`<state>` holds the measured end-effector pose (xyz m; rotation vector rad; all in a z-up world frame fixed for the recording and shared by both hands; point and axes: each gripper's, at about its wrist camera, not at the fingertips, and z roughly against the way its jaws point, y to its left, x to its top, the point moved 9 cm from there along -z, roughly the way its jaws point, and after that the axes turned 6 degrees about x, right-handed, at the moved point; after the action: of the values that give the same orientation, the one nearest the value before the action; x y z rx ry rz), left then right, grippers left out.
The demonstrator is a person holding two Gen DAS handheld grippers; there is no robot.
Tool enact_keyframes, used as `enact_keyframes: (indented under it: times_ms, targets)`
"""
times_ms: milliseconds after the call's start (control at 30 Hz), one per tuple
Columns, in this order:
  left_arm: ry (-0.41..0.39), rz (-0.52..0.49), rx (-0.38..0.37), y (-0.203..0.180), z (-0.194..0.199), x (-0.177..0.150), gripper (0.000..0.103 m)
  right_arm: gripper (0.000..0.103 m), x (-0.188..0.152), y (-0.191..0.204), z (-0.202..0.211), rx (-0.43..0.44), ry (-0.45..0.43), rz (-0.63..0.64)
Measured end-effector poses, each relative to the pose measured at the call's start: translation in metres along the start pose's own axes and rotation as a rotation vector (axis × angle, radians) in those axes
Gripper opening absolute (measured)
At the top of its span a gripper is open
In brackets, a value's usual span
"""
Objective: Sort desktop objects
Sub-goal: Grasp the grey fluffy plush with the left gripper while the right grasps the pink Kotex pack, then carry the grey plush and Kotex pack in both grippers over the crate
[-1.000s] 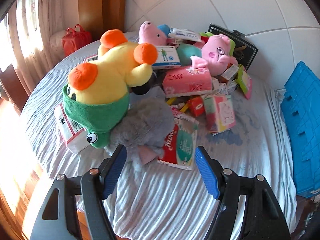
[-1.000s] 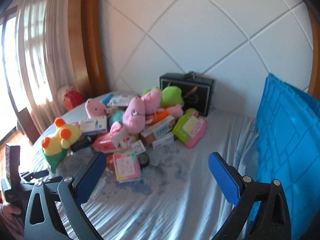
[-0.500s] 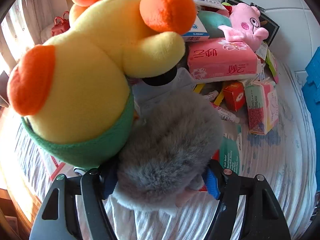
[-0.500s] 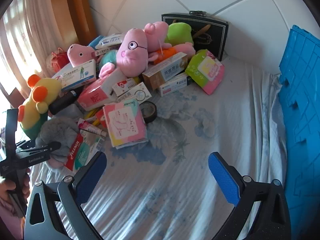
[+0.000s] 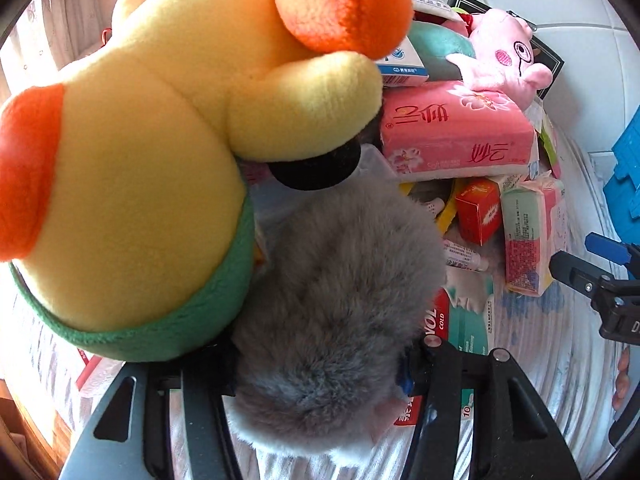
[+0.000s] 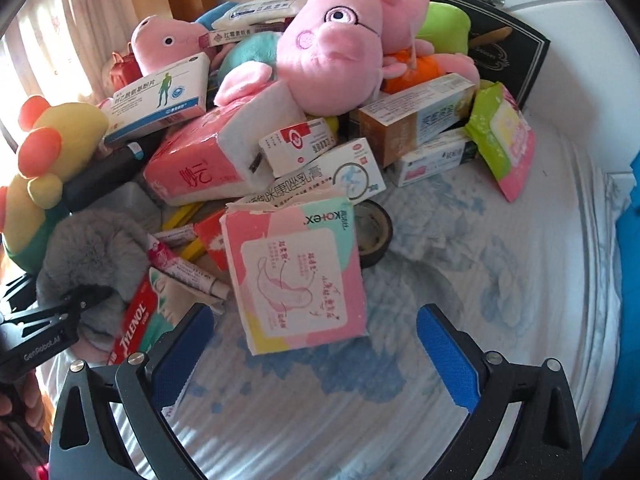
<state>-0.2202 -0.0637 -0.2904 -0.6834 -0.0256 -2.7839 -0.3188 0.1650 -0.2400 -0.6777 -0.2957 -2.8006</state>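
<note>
A grey fluffy plush (image 5: 340, 280) lies at the near edge of the pile, against a yellow plush with orange feet and a green hood (image 5: 160, 160). My left gripper (image 5: 316, 360) straddles the grey plush; its jaws are closing and the pads sink into the fur. From the right wrist view the same gripper (image 6: 60, 312) sits on the grey plush (image 6: 92, 248) at the left. My right gripper (image 6: 314, 318) hangs open just in front of a pink pack of pads (image 6: 296, 276), with nothing between its fingers.
A red Tylenol box (image 6: 136, 328) lies beside the grey plush. Behind are a pink tissue pack (image 5: 456, 132), pink pig plushes (image 6: 332, 48), several medicine boxes, a black tape roll (image 6: 374, 232) and a black case (image 6: 504, 52). A blue crate (image 5: 628, 184) stands at the right.
My left gripper came down over the grey plush and its jaws narrowed onto it. My right gripper dropped and tilted down towards the pile, so the pink pack now fills its view.
</note>
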Motion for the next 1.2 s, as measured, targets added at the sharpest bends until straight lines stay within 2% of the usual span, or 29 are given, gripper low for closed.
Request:
enact_keyframes:
  times_ms: [133,167,200,233,300,400,633,767,933,1200]
  targets:
    - [-0.004,-0.001,0.008,-0.001,0.001,-0.001,0.052,0.101,0.002,-0.004,-0.02,-0.003,0.031,-0.004]
    - [-0.006,-0.001,0.008,-0.001,0.002,-0.002,0.049,0.095,0.001,-0.005,-0.023,0.0,0.039,-0.006]
    - [-0.011,0.002,0.006,-0.001,0.004,-0.003,0.048,0.074,0.0,-0.005,-0.025,0.012,0.047,-0.007]
    - [-0.015,0.004,0.005,-0.001,0.007,-0.004,0.047,0.068,-0.002,-0.004,-0.024,0.043,0.05,-0.011]
    - [-0.033,0.002,0.008,-0.003,0.016,-0.006,0.046,0.067,-0.005,-0.004,-0.02,0.017,0.048,-0.002]
    - [-0.08,-0.021,0.019,-0.008,0.038,-0.008,0.044,0.067,-0.01,-0.001,-0.002,0.039,0.015,-0.004]
    - [-0.211,-0.058,-0.005,-0.029,0.099,0.006,0.041,0.067,-0.013,-0.006,0.071,0.035,-0.121,-0.02]
    - [-0.282,-0.069,-0.036,-0.056,0.135,0.018,0.038,0.067,-0.006,-0.017,0.118,0.006,-0.215,-0.03]
    - [-0.367,-0.102,-0.077,-0.085,0.178,0.016,0.037,0.067,-0.011,-0.038,0.183,-0.04,-0.335,-0.055]
    - [-0.477,-0.194,-0.179,-0.16,0.243,0.019,0.037,0.067,-0.029,-0.083,0.288,-0.14,-0.514,-0.113]
